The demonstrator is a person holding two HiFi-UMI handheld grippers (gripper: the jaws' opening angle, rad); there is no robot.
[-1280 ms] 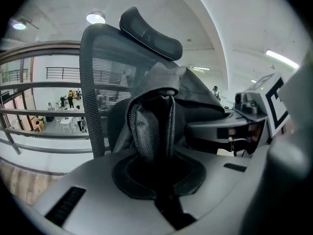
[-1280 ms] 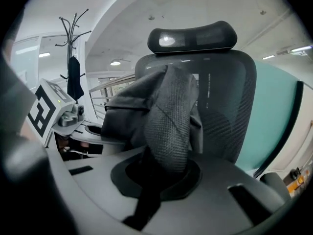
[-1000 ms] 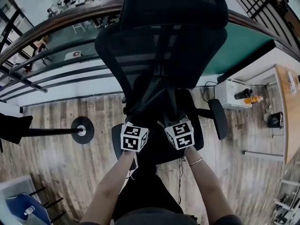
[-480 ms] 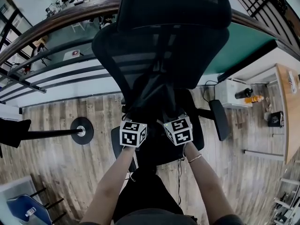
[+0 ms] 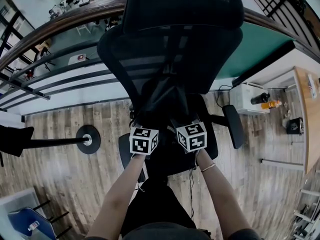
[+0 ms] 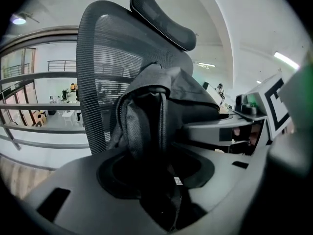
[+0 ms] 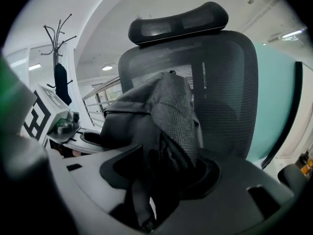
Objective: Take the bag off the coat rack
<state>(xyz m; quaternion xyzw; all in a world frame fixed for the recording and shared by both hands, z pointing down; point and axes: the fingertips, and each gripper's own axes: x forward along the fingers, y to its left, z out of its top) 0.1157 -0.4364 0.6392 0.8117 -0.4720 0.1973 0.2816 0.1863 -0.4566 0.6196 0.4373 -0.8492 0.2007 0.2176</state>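
Note:
A dark grey fabric bag [image 5: 165, 101] rests on the seat of a black mesh office chair [image 5: 170, 49], leaning against its backrest. My left gripper [image 5: 142, 128] and right gripper [image 5: 186, 126] are side by side at the bag's near edge. In the left gripper view the bag [image 6: 146, 116] fills the gap of the left gripper [image 6: 156, 180], whose jaws are opening with a fold of strap loose between them. The right gripper [image 7: 161, 180] is opening too, with the bag [image 7: 168, 111] and a dangling strap between its jaws.
The coat rack [image 7: 57, 35] stands to the left with a dark item hanging on it; its round base [image 5: 88, 139] sits on the wooden floor. A railing [image 5: 55, 74] runs behind the chair. A desk [image 5: 307, 114] and a white box [image 5: 247, 99] are at the right.
Both marker cubes have edged slightly toward the chair back. The bag stays on the seat.

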